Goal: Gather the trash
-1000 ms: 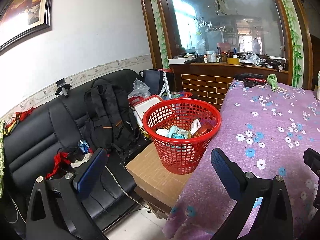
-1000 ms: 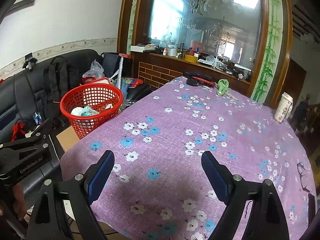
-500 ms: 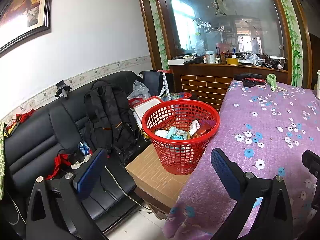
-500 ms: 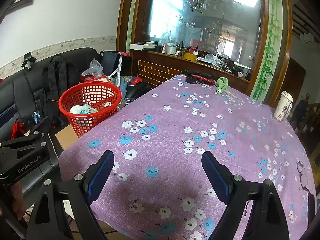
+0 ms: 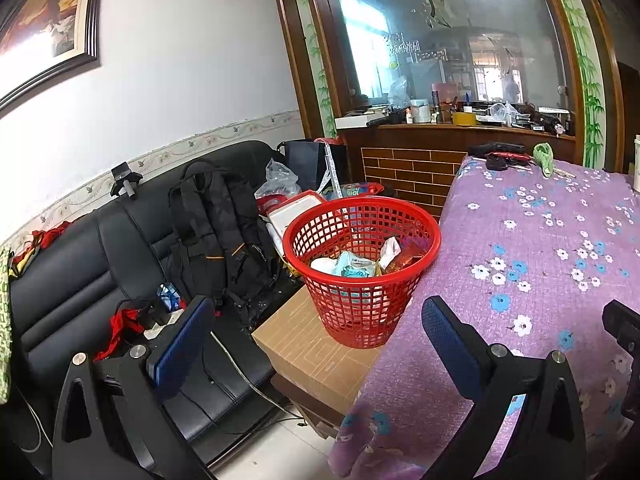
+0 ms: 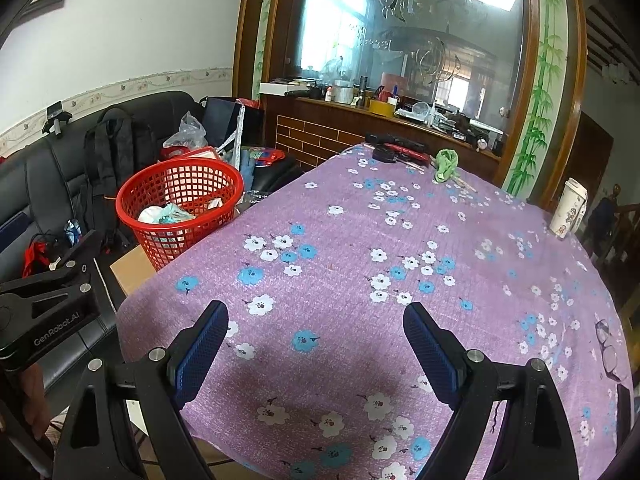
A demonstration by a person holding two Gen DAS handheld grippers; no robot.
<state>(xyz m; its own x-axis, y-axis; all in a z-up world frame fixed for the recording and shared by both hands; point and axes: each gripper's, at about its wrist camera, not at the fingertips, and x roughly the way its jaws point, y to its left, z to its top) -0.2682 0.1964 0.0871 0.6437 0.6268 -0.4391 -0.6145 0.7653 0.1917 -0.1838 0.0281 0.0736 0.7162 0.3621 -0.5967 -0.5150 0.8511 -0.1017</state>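
Both of our grippers stand wide apart at the fingers and carry nothing. Our left gripper (image 5: 316, 344) shows its two blue-padded fingers (image 5: 182, 340) spread to the full, with only air between them. To the left of those fingers sits the black leather sofa (image 5: 72, 300), and leaning on its back, beyond the left finger, is a black fabric backpack (image 5: 224, 232). Straight ahead, between and above the two fingers, stands the round red plastic mesh basket (image 5: 360, 264), resting on a brown cardboard box (image 5: 304, 348) pushed against the table's edge. Inside the basket we see the collected trash (image 5: 360, 262): crumpled white paper, a pale blue wrapper and a reddish packet. Right of the right finger runs the table under its purple flowered cloth (image 5: 540, 240).

Our right gripper (image 6: 316, 344) hangs over that cloth, its blue-padded fingers (image 6: 200, 344) equally wide and holding nothing. Far left of them the left gripper's black body shows, with the basket beyond it, well off to the left of our left finger. Ahead, near the table's far edge, lie a black and red tool (image 6: 400, 148) and, just right of it, a crumpled green cloth (image 6: 446, 164). Farther right, well beyond the right finger, a white printed paper cup (image 6: 568, 210) stands upright near the table's right edge.
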